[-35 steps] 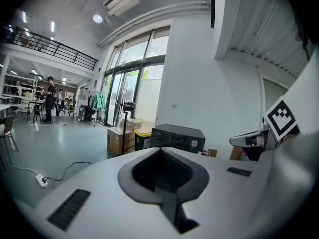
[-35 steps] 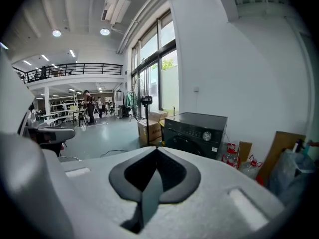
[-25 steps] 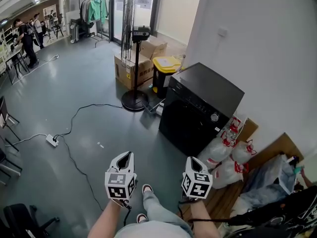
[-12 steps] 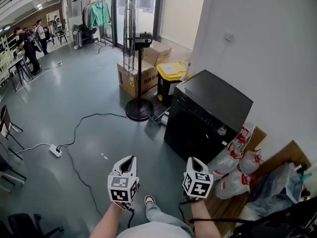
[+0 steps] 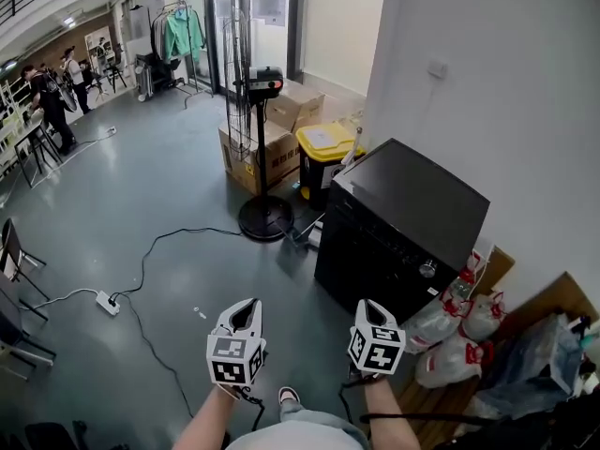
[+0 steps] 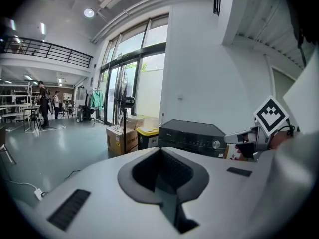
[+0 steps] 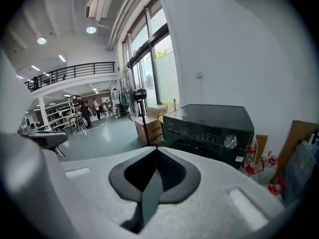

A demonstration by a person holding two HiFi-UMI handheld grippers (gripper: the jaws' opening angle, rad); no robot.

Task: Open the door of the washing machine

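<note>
Beyond the left gripper (image 5: pixel 246 306): one washing machine (image 5: pixel 403 223), one fan (image 5: pixel 266 221), one bin (image 5: pixel 325 140). Two cardboard boxes (image 5: pixel 272 157), three bags (image 5: pixel 441 323).

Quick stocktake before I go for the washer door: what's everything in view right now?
washing machine: one, black, against the white wall at right
bin: one, yellow lid, just beyond the machine
cardboard boxes: two, brown, beside the bin
standing fan: one, black, in front of the boxes
power strip: one, white, floor at left
bags: several, white and red, right of the machine
left gripper: one, white, shut, empty
right gripper: one, white, shut, empty
</note>
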